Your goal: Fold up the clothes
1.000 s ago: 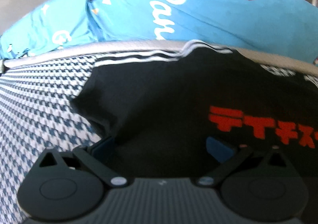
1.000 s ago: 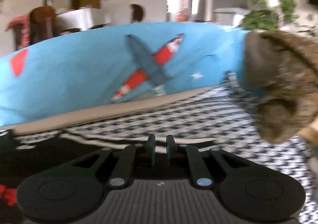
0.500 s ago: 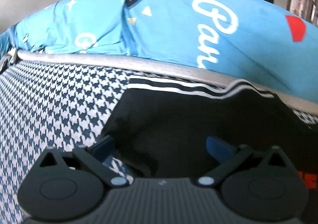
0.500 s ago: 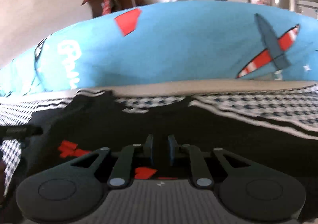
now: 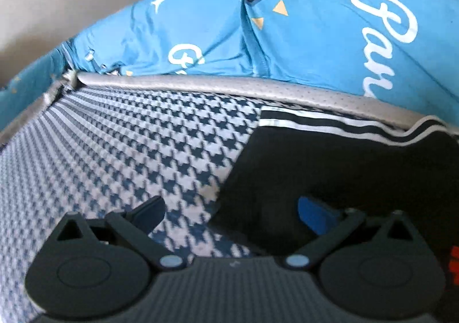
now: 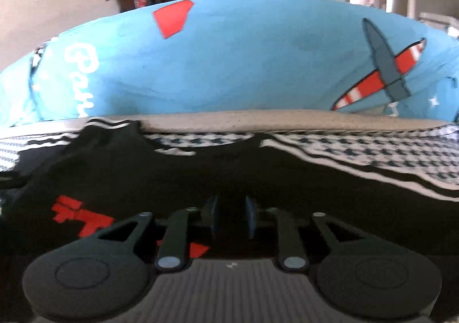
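- Shirt, black with red print, is spread on the houndstooth mat, its striped hem near the mat's grey edge.
- Left gripper is held released, jaws wide, straddling the shirt's left edge.
- Right gripper is clenched on shirt fabric.
- Blue quilt is seen beyond the mat.

A black T-shirt with red print lies on a houndstooth-patterned fabric surface. From the left gripper camera the shirt spreads toward three o'clock. A blue printed quilt lies behind at twelve o'clock, beyond a grey padded edge.
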The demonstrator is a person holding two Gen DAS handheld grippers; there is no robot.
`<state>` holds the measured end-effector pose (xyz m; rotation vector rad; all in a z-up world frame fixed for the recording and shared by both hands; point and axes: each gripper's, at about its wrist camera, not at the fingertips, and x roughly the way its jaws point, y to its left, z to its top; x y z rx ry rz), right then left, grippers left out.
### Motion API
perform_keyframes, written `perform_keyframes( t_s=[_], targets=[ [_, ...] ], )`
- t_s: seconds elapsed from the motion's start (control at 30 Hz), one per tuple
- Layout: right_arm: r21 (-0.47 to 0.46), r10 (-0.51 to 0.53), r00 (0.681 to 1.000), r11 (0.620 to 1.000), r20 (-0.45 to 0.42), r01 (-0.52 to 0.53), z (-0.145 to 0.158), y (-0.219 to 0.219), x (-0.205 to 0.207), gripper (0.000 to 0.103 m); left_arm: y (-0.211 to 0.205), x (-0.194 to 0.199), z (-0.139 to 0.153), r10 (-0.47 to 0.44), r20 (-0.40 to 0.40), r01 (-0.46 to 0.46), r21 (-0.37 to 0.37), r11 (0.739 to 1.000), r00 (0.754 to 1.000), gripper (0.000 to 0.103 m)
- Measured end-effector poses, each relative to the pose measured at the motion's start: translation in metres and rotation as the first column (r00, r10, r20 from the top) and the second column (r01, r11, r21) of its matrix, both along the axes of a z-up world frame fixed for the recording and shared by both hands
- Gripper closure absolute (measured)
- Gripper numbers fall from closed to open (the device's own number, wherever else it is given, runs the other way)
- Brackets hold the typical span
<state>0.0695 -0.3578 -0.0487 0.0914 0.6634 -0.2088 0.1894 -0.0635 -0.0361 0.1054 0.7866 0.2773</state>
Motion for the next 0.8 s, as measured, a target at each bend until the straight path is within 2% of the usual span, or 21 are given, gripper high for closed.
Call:
perform_keyframes(
  t_s=[0.2,0.43,0.63,0.8],
  targets=[
    [-0.054,-0.085,0.996,0.995,0.004,0.086,-0.001,-0.011,0.001,0.087,0.009,0.001,0.002,0.052,-0.016,-0.052,0.015,0.999,0.999,0.000],
    [0.046,-0.136,0.990,0.990,0.032,0.135,0.006,-0.022,-0.002,0.085,0.014,-0.002,0.005,0.099,-0.026,-0.098,0.017,0.995,0.995,0.000],
    [0.108,-0.081,0.992,0.992,0.092,0.071,0.015,-0.029,0.001,0.084,0.001,-0.012,0.015,0.027,-0.022,-0.027,-0.035,0.999,0.999,0.000],
    [0.068,-0.065,0.991,0.996,0.115,0.057,0.013,-0.032,0.011,0.082,-0.010,-0.021,0.023,-0.033,-0.015,0.032,-0.077,0.996,0.999,0.000]
  ],
)
